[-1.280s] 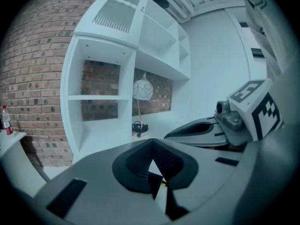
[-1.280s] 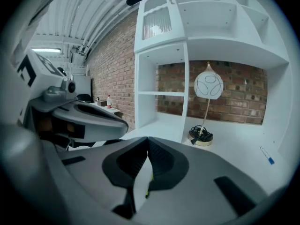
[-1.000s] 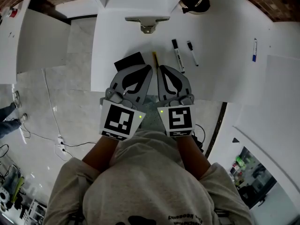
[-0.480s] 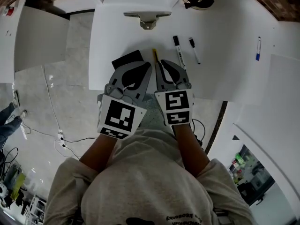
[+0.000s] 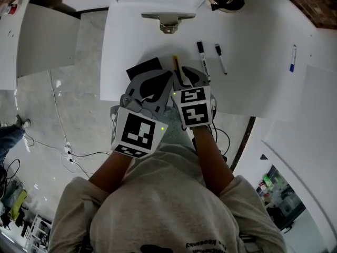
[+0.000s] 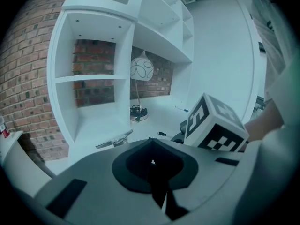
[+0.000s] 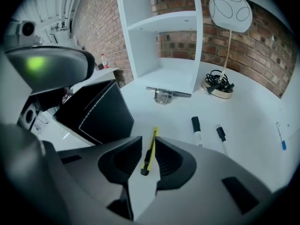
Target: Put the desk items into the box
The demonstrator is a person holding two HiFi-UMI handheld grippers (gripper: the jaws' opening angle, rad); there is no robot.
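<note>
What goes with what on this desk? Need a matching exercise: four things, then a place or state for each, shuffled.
Things:
1. knife
2. box
3. blue pen
4. left hand-held gripper

Places or states:
A. jaws together, nothing between them
B. lies far off on the desk's right side, alone
C. yellow, lies on the desk in the gap of the right hand-held gripper
D. black, stands left of the knife

Pairs: 1-C, 2-D, 3-B, 4-A.

Note: the right hand-held gripper's jaws are opening; its pads do not press the knife.
</note>
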